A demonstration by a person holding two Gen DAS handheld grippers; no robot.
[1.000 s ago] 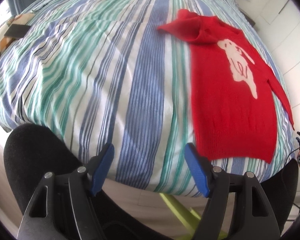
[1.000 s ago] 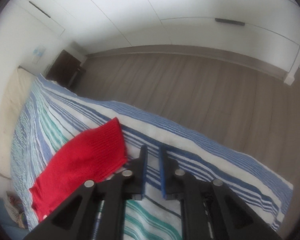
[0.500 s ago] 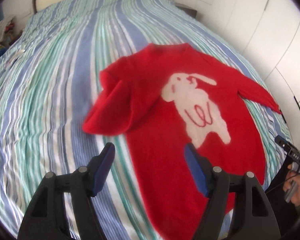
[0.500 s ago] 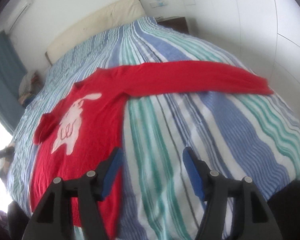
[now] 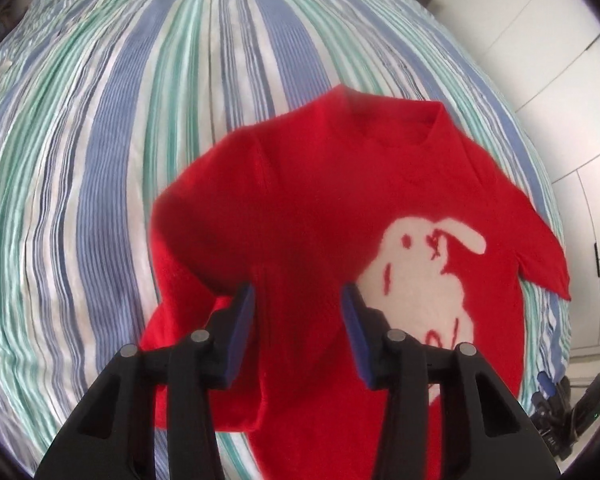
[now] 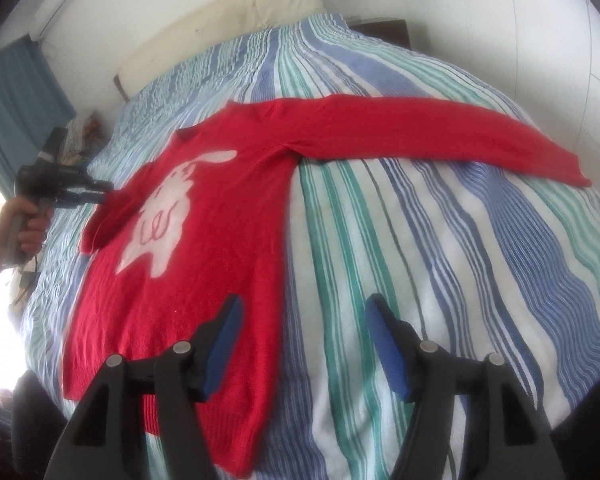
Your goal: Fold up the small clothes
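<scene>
Covering most of the striped bed [image 6: 440, 240], the red sweater [image 6: 220, 216] is laid flat, its body running from hem to collar away from both grippers, one sleeve [image 6: 440, 128] stretched sideways and the other sleeve [image 5: 204, 272] bunched. The bunched sleeve is approached by the nearer left gripper [image 5: 298, 322], jaws closing above the knit, nothing yet pinched. The right gripper [image 6: 304, 344] is held released over the hem edge.
</scene>
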